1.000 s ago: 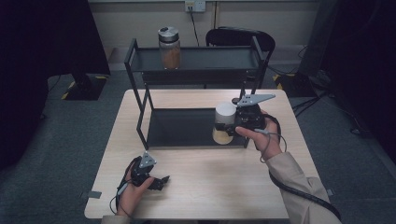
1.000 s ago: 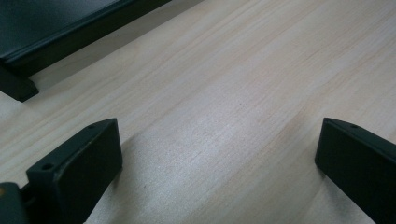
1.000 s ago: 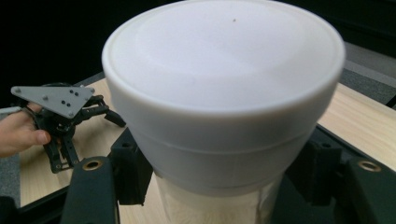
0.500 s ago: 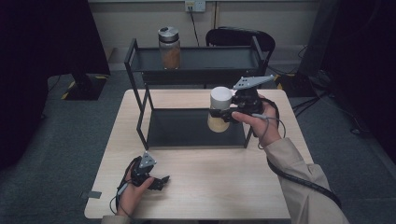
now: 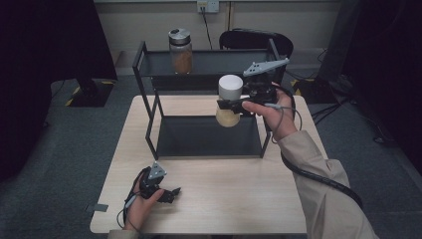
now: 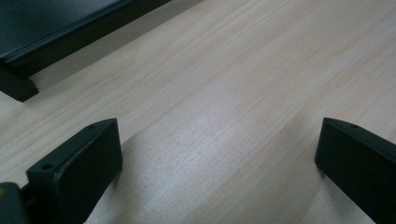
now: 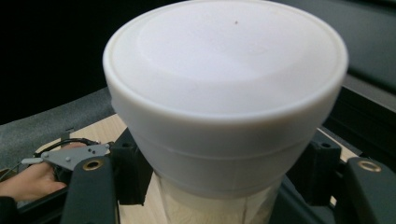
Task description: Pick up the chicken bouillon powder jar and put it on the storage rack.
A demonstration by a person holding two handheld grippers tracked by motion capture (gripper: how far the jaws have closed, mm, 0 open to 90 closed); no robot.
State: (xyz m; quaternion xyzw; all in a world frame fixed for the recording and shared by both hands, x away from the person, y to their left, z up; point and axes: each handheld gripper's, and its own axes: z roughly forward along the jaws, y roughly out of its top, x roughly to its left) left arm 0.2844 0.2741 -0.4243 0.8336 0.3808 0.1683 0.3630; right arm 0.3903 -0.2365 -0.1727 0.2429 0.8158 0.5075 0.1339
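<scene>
Table (image 5: 209, 199) and black 2-tier rack (image 5: 149, 99) unchanged; white-lidded jar (image 5: 230, 102) has risen off the lower shelf, now in the air at the rack's right front, below the top shelf. Right gripper (image 5: 234, 103) clamped on it under the lid. Left gripper (image 5: 169, 191) rests on the table, jaws wide apart, nothing between. Right gripper view adds the lid (image 7: 224, 84) close up; high view adds a second jar (image 5: 180, 50) on the top shelf.

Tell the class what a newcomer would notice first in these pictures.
The white-lidded jar stands out, clamped in the right gripper in the air in front of the black two-tier shelf. A second jar stands on the top tier, and the left gripper rests open on the wooden table.
</scene>
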